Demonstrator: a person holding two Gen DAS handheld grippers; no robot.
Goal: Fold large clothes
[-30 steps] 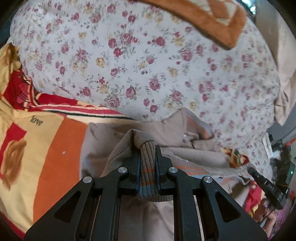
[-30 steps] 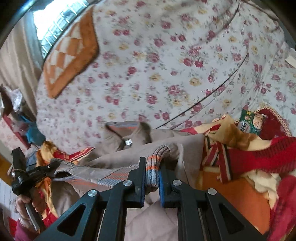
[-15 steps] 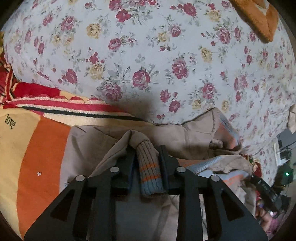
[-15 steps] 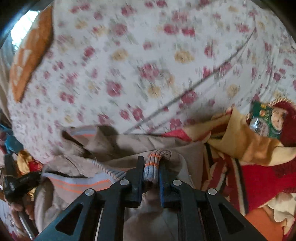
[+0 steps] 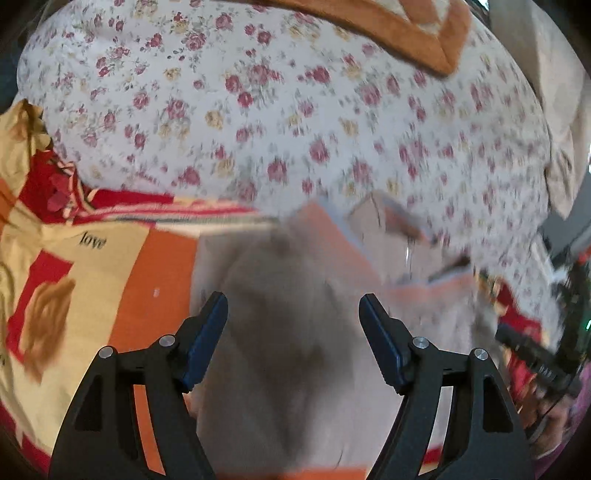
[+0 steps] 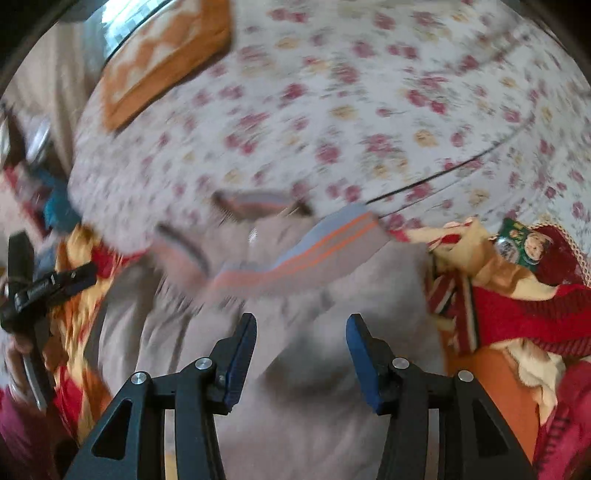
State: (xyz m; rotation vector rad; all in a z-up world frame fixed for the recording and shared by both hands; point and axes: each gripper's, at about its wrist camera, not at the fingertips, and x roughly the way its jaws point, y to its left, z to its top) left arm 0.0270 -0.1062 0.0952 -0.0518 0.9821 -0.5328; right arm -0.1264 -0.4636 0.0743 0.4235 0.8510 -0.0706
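Observation:
A beige-grey jacket [image 5: 280, 332] with a grey, orange-striped ribbed hem [image 6: 314, 251] lies folded on the bed, blurred by motion in both views. Above it hovers my left gripper [image 5: 293, 306], its jaws opening wide, with nothing pressed between the blue pads [image 5: 207, 332]. My right gripper [image 6: 301, 325] is also opening over the jacket [image 6: 295, 387], and no cloth sits between its fingers. The ribbed hem lies just beyond the right fingertips. In the right wrist view the left gripper [image 6: 55, 284] shows at the left edge, held by a hand.
A floral quilt [image 5: 295, 110] fills the far side of the bed. An orange, yellow and red blanket [image 5: 92, 277] lies under and beside the jacket. An orange-edged cushion [image 5: 406, 33] sits at the back. A green packet [image 6: 517, 247] rests on red bedding at the right.
Both grippers were shut on the ribbed hem; now both have let go and stand open. The hem has dropped onto the jacket, and both hands have pulled back from the quilt.

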